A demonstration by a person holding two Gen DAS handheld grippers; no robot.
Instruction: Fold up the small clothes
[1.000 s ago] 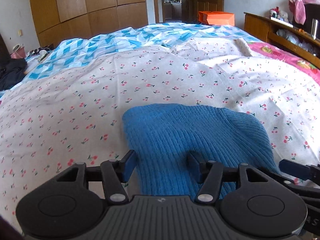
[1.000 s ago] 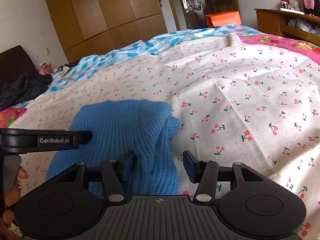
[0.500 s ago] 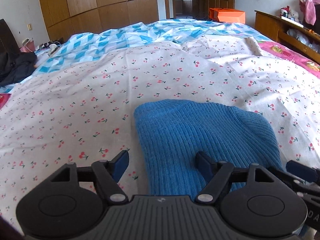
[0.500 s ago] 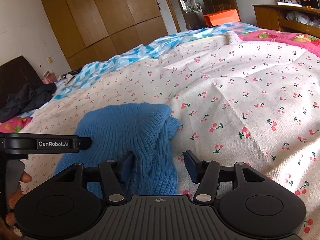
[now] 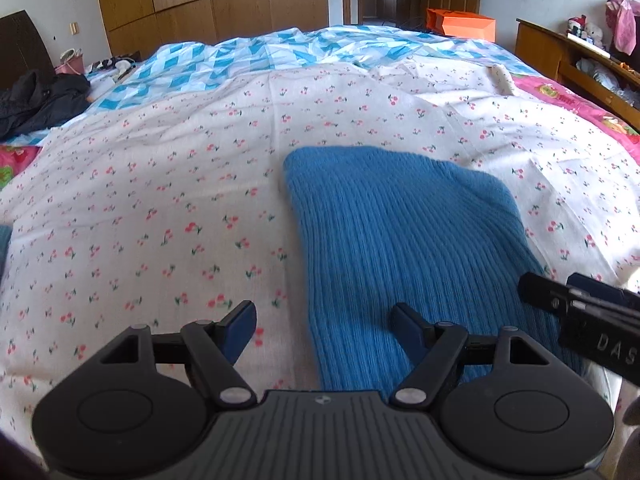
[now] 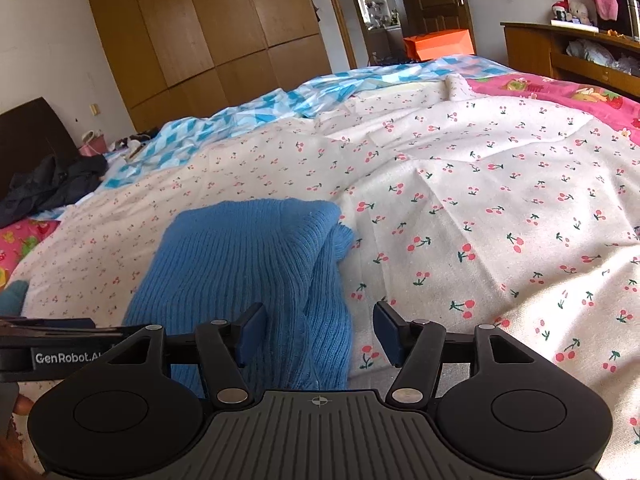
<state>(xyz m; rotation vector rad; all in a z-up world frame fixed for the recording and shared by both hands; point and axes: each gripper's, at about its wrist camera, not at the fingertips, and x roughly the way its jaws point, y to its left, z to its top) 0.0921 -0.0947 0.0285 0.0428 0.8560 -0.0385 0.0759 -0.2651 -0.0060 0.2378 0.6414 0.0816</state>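
My left gripper [image 5: 323, 326] sits nearest in the left wrist view, at 6 o'clock, jaws standing wide apart and clamped on nothing; the left edge of the blue knit garment [image 5: 404, 232] runs between them, the right pad [image 5: 404, 330] over the knit and the left pad [image 5: 240, 326] over bare sheet. My right gripper [image 6: 318, 334] sits at 6 o'clock in the right wrist view, jaws opening; the garment's right edge lies between them, but the pads do not press on it. The right gripper also shows at 4 o'clock in the left wrist view, just beside the garment's right edge. The garment is folded into a rough rectangle and lies flat on the cherry-print sheet [image 5: 160, 208], reaching from 6 o'clock up toward the centre of both views; on its right side a looser layer bulges out at the far corner [image 6: 340, 236]. Beyond the garment the sheet continues to 12 o'clock, where a blue-and-white checked cover [image 5: 248, 60] overlaps it. A pink printed cover [image 6: 560, 92] lies at 2 o'clock. A dark heap of clothing [image 6: 48, 188] lies at 9 o'clock. Farthest off, wooden wardrobe doors [image 6: 208, 40] stand at 11 o'clock and an orange box [image 5: 460, 24] at 1 o'clock.
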